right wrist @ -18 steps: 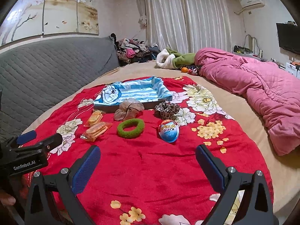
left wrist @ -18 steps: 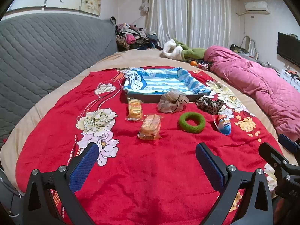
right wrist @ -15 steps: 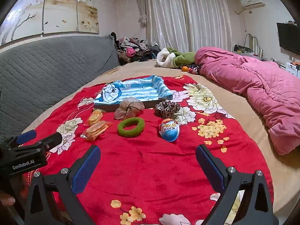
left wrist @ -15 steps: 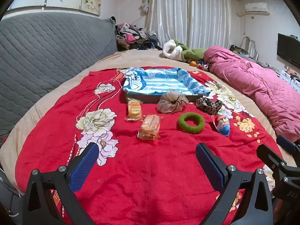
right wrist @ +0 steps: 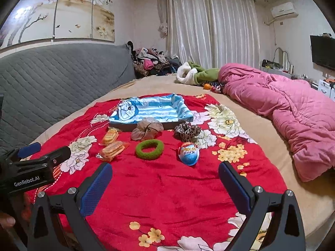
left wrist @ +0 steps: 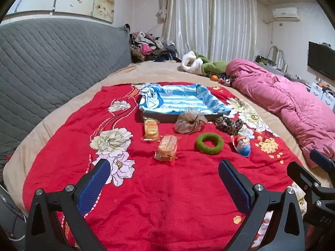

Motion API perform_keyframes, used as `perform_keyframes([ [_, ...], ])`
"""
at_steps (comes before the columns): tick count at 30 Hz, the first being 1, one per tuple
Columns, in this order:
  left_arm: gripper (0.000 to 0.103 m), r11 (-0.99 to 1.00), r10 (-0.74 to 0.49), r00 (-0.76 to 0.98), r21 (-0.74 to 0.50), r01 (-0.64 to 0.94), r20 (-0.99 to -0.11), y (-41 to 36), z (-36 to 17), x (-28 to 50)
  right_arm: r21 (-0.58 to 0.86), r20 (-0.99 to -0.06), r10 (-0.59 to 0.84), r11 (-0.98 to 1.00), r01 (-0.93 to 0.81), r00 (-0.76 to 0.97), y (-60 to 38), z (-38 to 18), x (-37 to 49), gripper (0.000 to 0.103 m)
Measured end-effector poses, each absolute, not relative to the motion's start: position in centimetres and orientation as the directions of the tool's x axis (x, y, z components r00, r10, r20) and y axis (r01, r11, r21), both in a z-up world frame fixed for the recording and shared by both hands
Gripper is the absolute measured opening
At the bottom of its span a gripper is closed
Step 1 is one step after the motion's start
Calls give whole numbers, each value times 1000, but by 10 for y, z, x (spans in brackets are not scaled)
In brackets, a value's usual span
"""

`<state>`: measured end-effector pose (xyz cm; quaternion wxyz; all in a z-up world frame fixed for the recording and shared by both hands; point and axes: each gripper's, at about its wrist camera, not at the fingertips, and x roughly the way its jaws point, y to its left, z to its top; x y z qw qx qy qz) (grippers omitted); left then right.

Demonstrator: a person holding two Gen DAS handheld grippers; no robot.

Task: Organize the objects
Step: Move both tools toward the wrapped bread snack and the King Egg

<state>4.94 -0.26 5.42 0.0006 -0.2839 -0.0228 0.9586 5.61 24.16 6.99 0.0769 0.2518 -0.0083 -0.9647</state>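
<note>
With both sets of fingers spread wide and empty, I judge my right gripper (right wrist: 165,188) nearer the blue-and-red foil chocolate egg (right wrist: 188,153), lying just ahead, its long axis pointing near-to-far on the red floral blanket (right wrist: 167,198).

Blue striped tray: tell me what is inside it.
The tray is lined with a blue-and-white striped cartoon cloth, and nothing else shows on the lining. The beige scrunchie in front hides a bit of the near wall; the floor beneath the cloth is covered.

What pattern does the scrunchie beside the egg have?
Leopard print, brown and black, on the scrunchie; the right wrist view shows it best.
</note>
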Motion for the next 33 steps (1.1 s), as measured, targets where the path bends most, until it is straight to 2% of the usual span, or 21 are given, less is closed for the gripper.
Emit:
perform_keyframes([
  [19, 103, -997, 63, -866, -78, -27, -496, 2, 90, 76, 8, -445, -135, -989, 147, -885, 240, 104, 77, 102],
  [33, 103, -999, 45, -809, -50, -20, -587, 11, 46, 25, 6, -549, -111, -992, 129, -828, 248, 68, 32, 102],
])
